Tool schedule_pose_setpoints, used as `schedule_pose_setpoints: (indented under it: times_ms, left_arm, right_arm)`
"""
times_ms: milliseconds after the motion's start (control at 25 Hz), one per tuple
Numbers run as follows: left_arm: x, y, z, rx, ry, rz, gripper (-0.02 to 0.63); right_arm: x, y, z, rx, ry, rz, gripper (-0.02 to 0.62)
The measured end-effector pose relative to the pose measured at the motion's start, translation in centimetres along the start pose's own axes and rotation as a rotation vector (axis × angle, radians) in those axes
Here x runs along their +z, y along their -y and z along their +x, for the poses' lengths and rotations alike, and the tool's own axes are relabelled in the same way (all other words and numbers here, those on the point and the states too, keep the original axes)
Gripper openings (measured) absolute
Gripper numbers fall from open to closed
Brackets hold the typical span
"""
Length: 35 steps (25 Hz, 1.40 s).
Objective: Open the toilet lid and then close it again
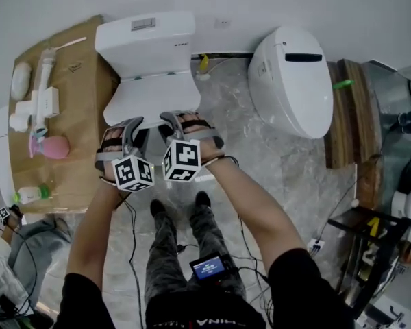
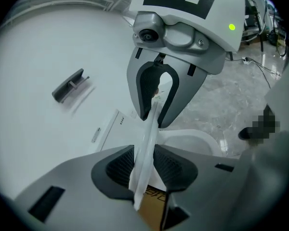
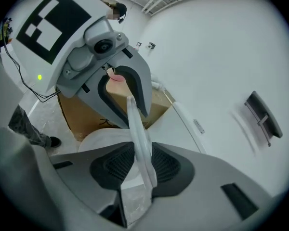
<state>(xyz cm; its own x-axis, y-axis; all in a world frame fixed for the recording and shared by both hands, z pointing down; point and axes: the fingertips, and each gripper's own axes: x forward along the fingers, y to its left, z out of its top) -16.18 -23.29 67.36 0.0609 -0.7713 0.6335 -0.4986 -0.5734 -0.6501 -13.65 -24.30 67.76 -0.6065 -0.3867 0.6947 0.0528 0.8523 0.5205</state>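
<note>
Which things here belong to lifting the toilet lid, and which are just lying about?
In the job: toilet lid, clamped by the left gripper and the right gripper; toilet.
Lying about: second toilet, cardboard, pink item, green-capped bottle.

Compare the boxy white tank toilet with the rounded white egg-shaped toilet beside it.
The boxy white tank toilet has a separate square cistern; the rounded white egg-shaped toilet is one smooth shell. The tank toilet's lid is clamped by the left gripper and right gripper, lifted off the bowl; the rounded toilet's lies shut, untouched. Both are glossy white.
</note>
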Motion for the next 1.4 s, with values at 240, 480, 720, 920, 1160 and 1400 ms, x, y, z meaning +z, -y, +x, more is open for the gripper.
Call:
schedule_pose_setpoints:
  times_ms: [240,480,720,920,1160,1400]
  left_arm:
    - [0.5,-2.2,0.3,-0.009,0.002,-0.013,0.126]
    - [1.1,-4.8,1.3,-0.022,-0.028,-0.04,0.126]
    - [1.0,-7.3,3.6,-0.132,-0.118,-0.138,0.135]
    - [1.3,-10.2,4.7,-0.126,-0.094,-0.097,0.141]
    - [1.7,-15.0,7.2,-0.167,-0.034,-0.021,0.146]
    - [1.1,-19.3,9.8,-0.213,0.014,0.029,0.146]
  right_arm:
    - [0.6,2.1,0.2,0.008,-0.015,0.02,0.118]
    - [1.1,4.8,0.4,0.014,0.017,0.038,0.118]
    - [1.6,7.7,1.0,0.034,0.028,0.029,0.114]
    - [2.5,10.8,1.8,0.048,0.031,0.025,0.11]
    - [3.0,16.3,4.0,0.065,-0.008,0.066,0.107]
    - [3.3,21.0,6.6,0.104,-0.059,0.145,0.106]
